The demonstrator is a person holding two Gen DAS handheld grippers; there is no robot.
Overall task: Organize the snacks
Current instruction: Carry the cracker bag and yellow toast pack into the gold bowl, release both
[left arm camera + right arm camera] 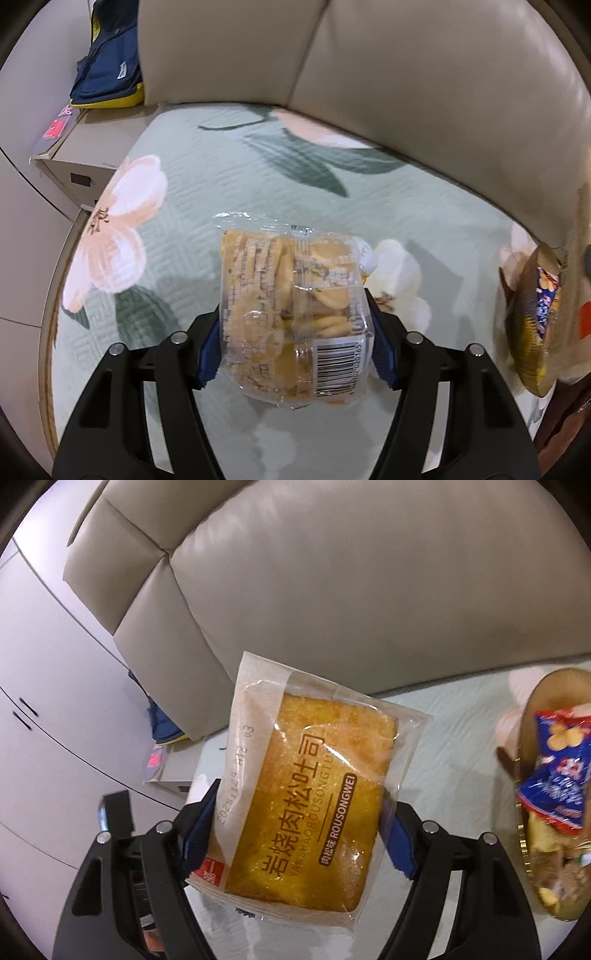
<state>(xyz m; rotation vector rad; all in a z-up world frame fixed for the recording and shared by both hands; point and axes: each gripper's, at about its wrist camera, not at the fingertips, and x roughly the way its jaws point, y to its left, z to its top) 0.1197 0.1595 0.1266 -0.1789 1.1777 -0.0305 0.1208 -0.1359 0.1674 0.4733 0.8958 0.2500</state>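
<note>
Left tool [295, 339] clamps clear crinkly bag of pale round crackers [291, 314]; right tool [299, 834] clamps clear-wrapped golden toast slice [314, 797]. Both held above the floral bed cover [221, 177]; gold snack tray [535, 886] part filled, neither placed yet.

Clear glossy plastic is wrapping the biscuit pack [291, 314] and toast packet [303, 786]; quilted matt cloth [229, 177] is covering the seat; the cushions [369, 583] are looking like smooth leather.

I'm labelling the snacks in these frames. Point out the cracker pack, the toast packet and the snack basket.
cracker pack [291, 310], left wrist view, on the clear wrap over the crackers.
toast packet [317, 794], right wrist view, on the golden toast slice.
snack basket [554, 681], right wrist view, on its upper rim.
</note>
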